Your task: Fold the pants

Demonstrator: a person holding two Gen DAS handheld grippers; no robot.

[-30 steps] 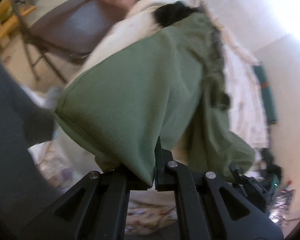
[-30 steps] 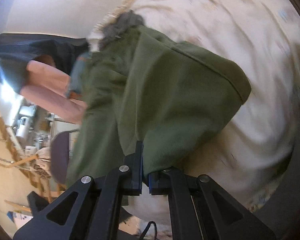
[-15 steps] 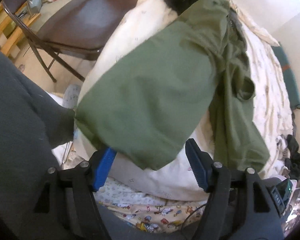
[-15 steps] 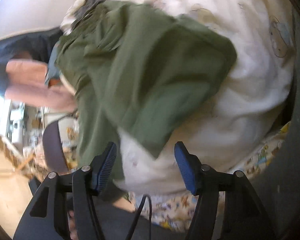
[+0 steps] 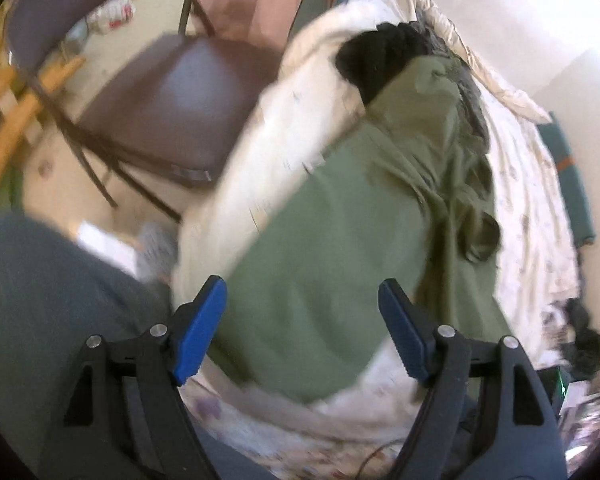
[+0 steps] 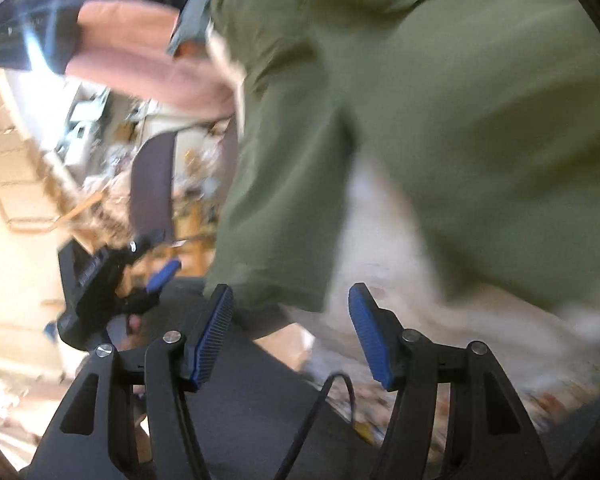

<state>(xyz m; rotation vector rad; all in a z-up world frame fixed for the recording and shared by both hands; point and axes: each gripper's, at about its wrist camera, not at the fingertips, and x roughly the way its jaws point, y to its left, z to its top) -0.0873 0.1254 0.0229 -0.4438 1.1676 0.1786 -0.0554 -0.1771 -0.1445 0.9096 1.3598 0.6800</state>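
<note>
- The white bedding spreads ahead of both claws, and the green pants lie flat across it; a second ago the cloth was lifted off the bed, pinched in both claws.
- The pants now reach away from the left gripper, one leg end just beyond its spread fingertips, the bunched waist far ahead and to the right.
- A brown chair stands ahead and left of that claw, off the bed.
- The left gripper is released, blue pads wide apart with nothing between them; earlier it was clenched on the hem.
- The right gripper is likewise released, a pant leg end hanging just past its left pad; the view is blurred.
</note>
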